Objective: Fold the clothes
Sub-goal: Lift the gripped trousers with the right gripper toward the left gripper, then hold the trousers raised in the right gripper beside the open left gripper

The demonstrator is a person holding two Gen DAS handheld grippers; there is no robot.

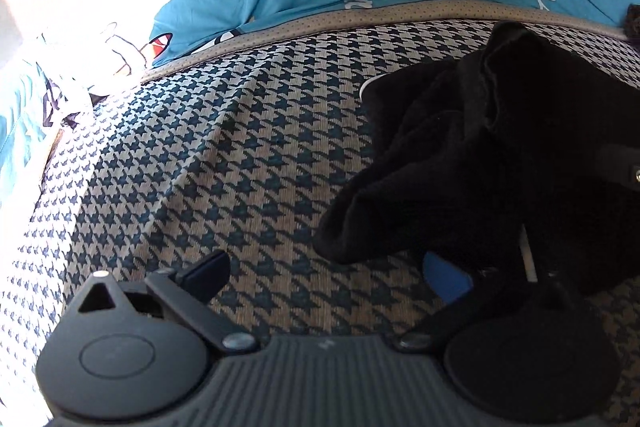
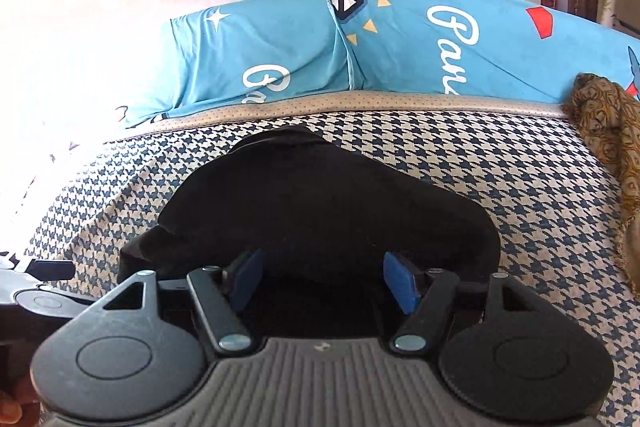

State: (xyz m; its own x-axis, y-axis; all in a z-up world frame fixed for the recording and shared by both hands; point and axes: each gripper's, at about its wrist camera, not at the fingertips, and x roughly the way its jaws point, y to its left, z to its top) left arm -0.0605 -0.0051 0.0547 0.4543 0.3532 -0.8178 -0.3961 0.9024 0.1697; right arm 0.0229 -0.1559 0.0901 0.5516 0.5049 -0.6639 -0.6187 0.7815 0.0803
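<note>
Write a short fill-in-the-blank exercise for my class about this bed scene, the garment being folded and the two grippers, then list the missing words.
1. The crumpled garment lying on the bed is ____ in colour.
2. The bedcover under it has a blue and white ____ pattern.
3. The pillows behind it are mainly ____.
4. The right gripper has its fingers spread ____ over the garment's near edge.

Missing words: black; houndstooth; blue; open

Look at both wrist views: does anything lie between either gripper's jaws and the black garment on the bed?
Nothing visible does. The black garment lies directly ahead of the right gripper, its near edge between the open jaws. The left gripper has only bare houndstooth bedcover ahead; the garment's edge droops over its right-hand jaw.
</note>
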